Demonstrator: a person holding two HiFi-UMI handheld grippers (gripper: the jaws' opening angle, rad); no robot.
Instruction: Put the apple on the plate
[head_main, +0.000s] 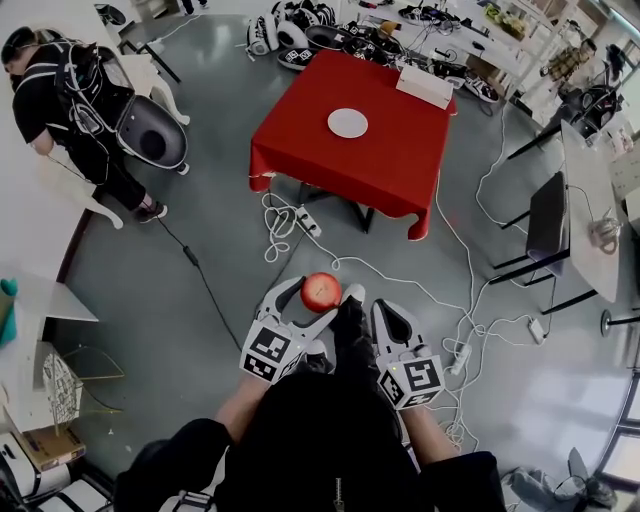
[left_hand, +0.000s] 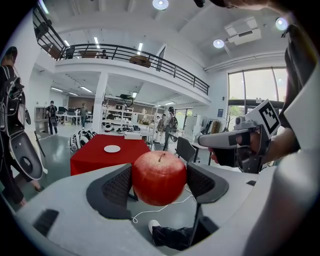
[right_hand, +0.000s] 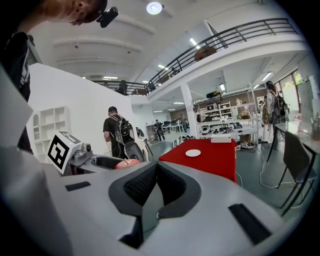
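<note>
Carrying step, by my judgement: cross the grey floor (head_main: 200, 250) clear of the loose cables (head_main: 285, 225) and set down squarely, since the open hall is cluttered. The red-clothed table (head_main: 390, 160) stands well ahead, its white plate (head_main: 347, 123) bare. The left gripper (head_main: 319, 298) pinches the apple (left_hand: 159, 178). The right gripper (right_hand: 156, 187) has its jaws pressed together, empty.

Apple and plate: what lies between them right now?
Head view: from the apple, grey floor with white cables and a power strip, then red tablecloth up to the plate.
</note>
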